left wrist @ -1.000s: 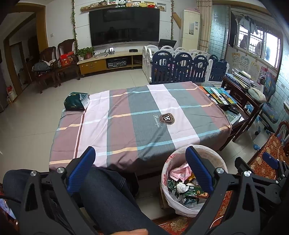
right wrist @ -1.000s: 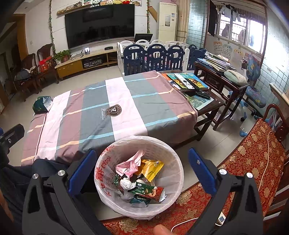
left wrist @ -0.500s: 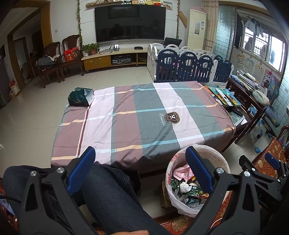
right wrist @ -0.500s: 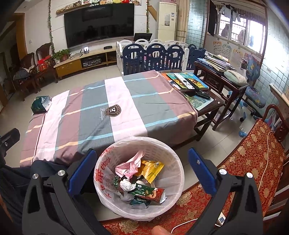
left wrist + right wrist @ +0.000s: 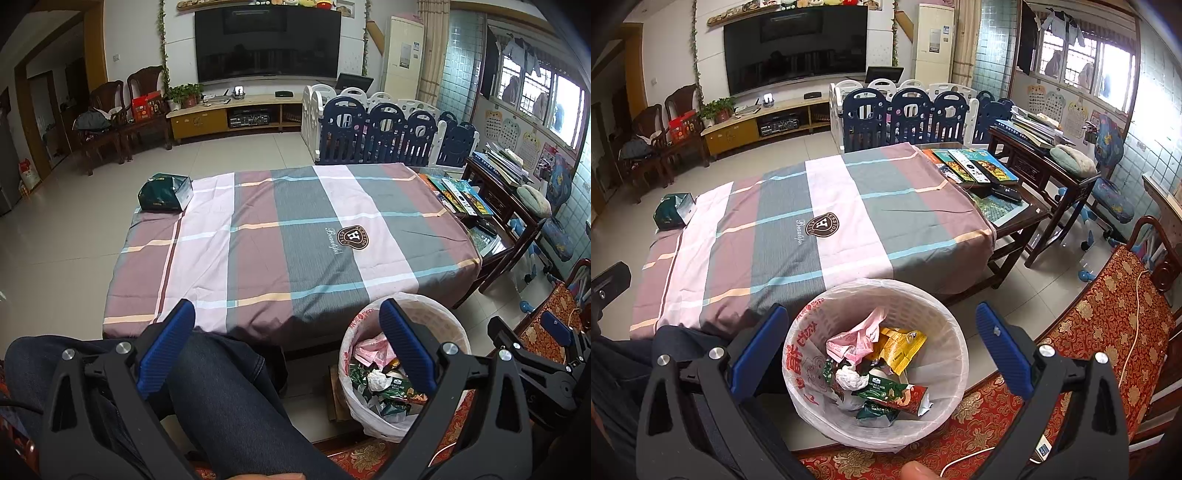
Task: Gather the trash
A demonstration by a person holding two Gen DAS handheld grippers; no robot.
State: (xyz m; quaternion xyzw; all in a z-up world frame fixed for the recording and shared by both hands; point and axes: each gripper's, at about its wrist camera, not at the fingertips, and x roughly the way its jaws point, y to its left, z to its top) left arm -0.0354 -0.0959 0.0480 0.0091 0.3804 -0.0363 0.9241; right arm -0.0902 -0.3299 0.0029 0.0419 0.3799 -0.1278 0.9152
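Holding wrappers (image 5: 882, 373), lined trash basket (image 5: 955, 354) (half full), both hand-held grippers released, empty.

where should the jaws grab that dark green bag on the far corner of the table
Grip the green bag at its open, pale-lined end, coming from the right over the striped cloth. It lies on its side, and that crumpled mouth looks the thinnest part to pinch.

Living room spread wide, low table draped in stripes

The striped cloth (image 5: 288, 236) covers the low table, its crest logo (image 5: 822, 224) facing up, a dark green packet box (image 5: 165, 192) sitting at the far left corner. Books (image 5: 975, 170) and a remote lie on the side table just beside it. Beyond, the big dark television (image 5: 267, 44), a navy-and-white playpen fence (image 5: 384, 129), wooden chairs (image 5: 110, 118) along the left wall.
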